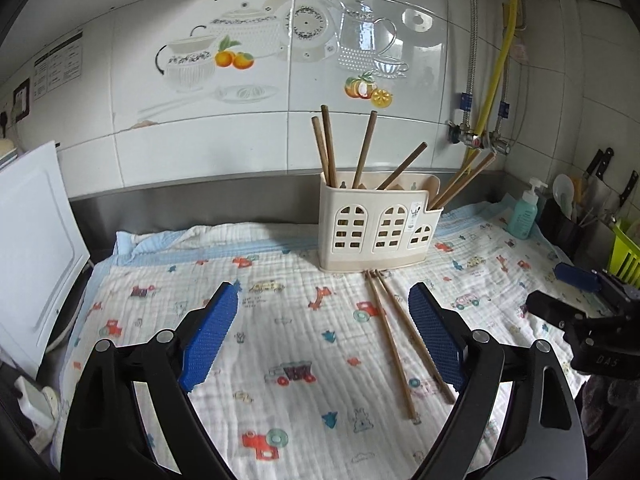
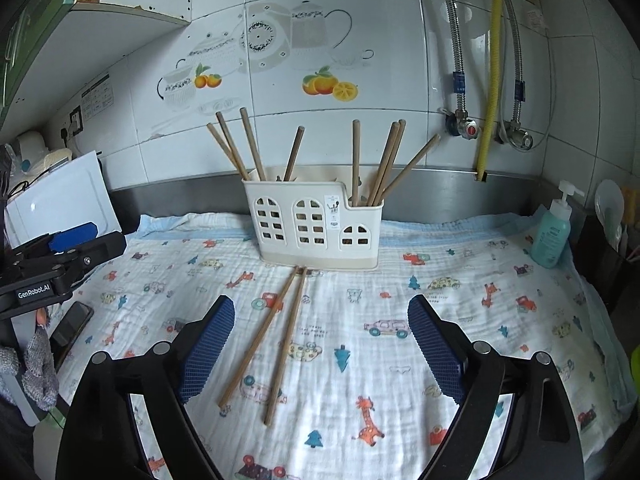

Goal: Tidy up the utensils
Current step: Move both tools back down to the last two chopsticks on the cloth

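Leftmost, we see a white cutting board propped at the edge of the counter, and beside it the printed cloth that covers the work surface, patterned with little cars and animals. Our left gripper hangs over that cloth with its blue pads spread wide apart and nothing between them touching either pad; it holds nothing. In the right wrist view the same tool shows at the far left as a black body with one blue pad.

Moving toward the middle, two loose chopsticks lie flat on the cloth, their far tips close together just in front of the utensil holder and their near ends spread apart. In the left wrist view they run past the inside of the left gripper's right-hand pad; we cannot tell whether the nearer stick touches it. The holder is a cream plastic caddy with window-shaped cutouts, standing upright on the cloth near the steel backsplash. More chopsticks stand in it, leaning in several directions, some in the tall section and some in the lower one on the right.

Our right gripper is likewise wide open and empty, with the loose pair lying just inside its left-hand pad.

Further right stands a teal pump bottle, and behind it the yellow hose runs down the tiled wall.
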Tool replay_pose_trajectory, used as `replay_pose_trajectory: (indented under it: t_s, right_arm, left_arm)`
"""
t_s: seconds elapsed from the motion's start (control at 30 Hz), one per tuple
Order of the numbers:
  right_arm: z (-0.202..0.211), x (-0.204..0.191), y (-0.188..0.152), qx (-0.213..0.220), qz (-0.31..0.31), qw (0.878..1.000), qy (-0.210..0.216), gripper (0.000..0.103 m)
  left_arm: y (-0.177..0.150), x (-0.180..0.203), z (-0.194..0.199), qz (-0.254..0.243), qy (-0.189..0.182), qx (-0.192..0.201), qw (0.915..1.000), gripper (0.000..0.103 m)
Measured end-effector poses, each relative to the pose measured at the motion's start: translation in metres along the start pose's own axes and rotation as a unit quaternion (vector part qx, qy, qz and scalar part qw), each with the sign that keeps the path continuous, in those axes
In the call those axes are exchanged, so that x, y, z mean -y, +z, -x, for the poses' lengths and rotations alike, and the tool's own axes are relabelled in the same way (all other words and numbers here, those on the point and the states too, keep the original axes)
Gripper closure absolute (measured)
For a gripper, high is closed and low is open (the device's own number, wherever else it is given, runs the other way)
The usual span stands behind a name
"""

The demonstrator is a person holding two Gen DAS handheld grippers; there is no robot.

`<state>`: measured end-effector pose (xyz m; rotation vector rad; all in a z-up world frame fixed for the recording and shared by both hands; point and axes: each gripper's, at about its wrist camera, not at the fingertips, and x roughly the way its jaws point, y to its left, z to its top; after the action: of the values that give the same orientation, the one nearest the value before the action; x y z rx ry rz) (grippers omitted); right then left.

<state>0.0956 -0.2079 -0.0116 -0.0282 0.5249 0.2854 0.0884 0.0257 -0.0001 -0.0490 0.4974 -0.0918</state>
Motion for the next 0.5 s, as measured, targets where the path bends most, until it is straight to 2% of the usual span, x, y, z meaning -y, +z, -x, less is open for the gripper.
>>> replay_pose_trajectory:
  t_s: [0.27,0.5]
  right_arm:
    - [0.005,-0.021,-0.021,-0.024,0.017,0.999,0.016,0.018]
    - [0.000,-0.030,-0.037,-0.045,0.022,0.999,0.019,0.027]
  left_arm:
    - [-0.018,-0.008,0.021,0.028,0.006,0.000,0.9996,0.016]
    - [-0.030,-0.015,0.025,0.044,0.011,-0.008,0.9989,0.016]
